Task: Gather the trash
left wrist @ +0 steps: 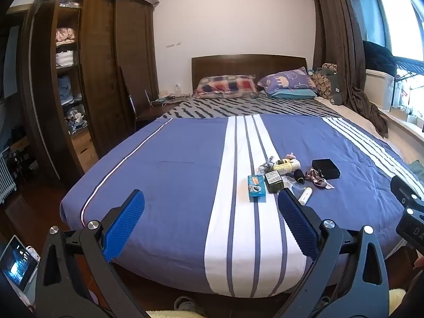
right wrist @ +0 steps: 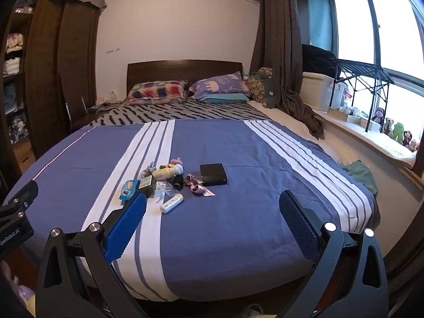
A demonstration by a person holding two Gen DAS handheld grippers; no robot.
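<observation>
A small heap of litter lies on the blue striped bedspread (left wrist: 172,175) (right wrist: 251,212): a blue packet (left wrist: 256,187) (right wrist: 129,189), a dark green box (left wrist: 274,181) (right wrist: 148,184), a yellow bottle (left wrist: 287,164) (right wrist: 169,171), a white tube (left wrist: 305,196) (right wrist: 171,203), crumpled ribbon (left wrist: 318,179) (right wrist: 197,185), a black spool (left wrist: 299,176) (right wrist: 177,181) and a flat black box (left wrist: 326,168) (right wrist: 213,174). My left gripper (left wrist: 210,201) hovers open near the bed's foot, short of the heap. Wide open too, my right gripper (right wrist: 212,204) hangs beside it with nothing between its fingers.
Pillows (left wrist: 225,86) and a dark headboard (left wrist: 249,66) stand at the far end. A tall wooden wardrobe (left wrist: 106,79) fills the left. A window sill (right wrist: 371,132) with toys and a curtain (right wrist: 281,53) run along the right. A lit tablet (left wrist: 18,263) sits low left.
</observation>
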